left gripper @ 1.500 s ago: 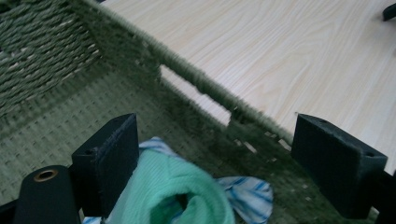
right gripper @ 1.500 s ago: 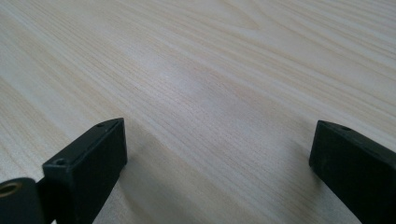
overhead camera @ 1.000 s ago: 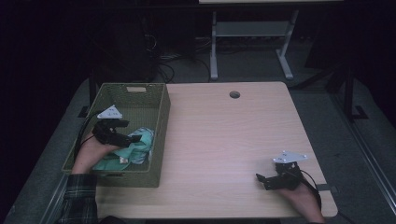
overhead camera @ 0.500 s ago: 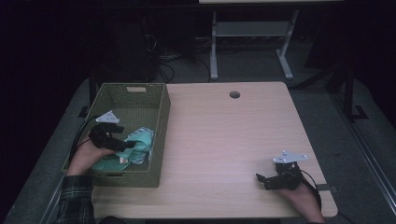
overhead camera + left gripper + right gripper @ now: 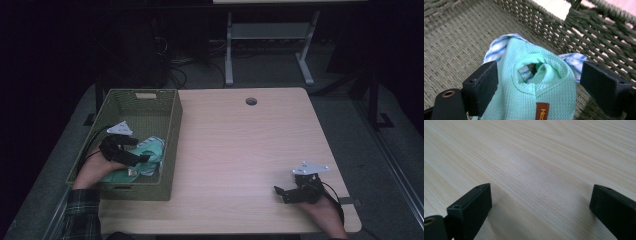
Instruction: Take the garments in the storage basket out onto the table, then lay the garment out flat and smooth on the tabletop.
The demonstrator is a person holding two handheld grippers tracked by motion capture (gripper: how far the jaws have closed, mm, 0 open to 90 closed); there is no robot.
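While the right gripper (image 5: 283,191) rests low on the bench (image 5: 240,150) nr the front right corner, its fingers are spread wide w/ nothing between them; the right gripper view has just pale wood grain under the two black pads. The hand behind it lies on the bench edge, cable trailing off to the side.

Over on the left, the left gripper (image 5: 141,159) is down inside the green woven basket (image 5: 170,130), which sits on the bench's left side, partly over the edge. Its fingers (image 5: 482,87) are released too, standing apart on either side of a mint-green waffle cloth (image 5: 541,87), not pressing it as far as I can tell. The cloth is bunched into a loose hump w/ a small orange label (image 5: 542,111) on the near fold. A blue-and-white striped cloth (image 5: 496,47) lies under it, poking out at both sides and through a gap in the folds. Both cloths sit at the basket's near end, close to the right-hand wall.

Further back the basket floor is bare weave, and a round cable hole (image 5: 251,101) sits nr the bench's far edge.
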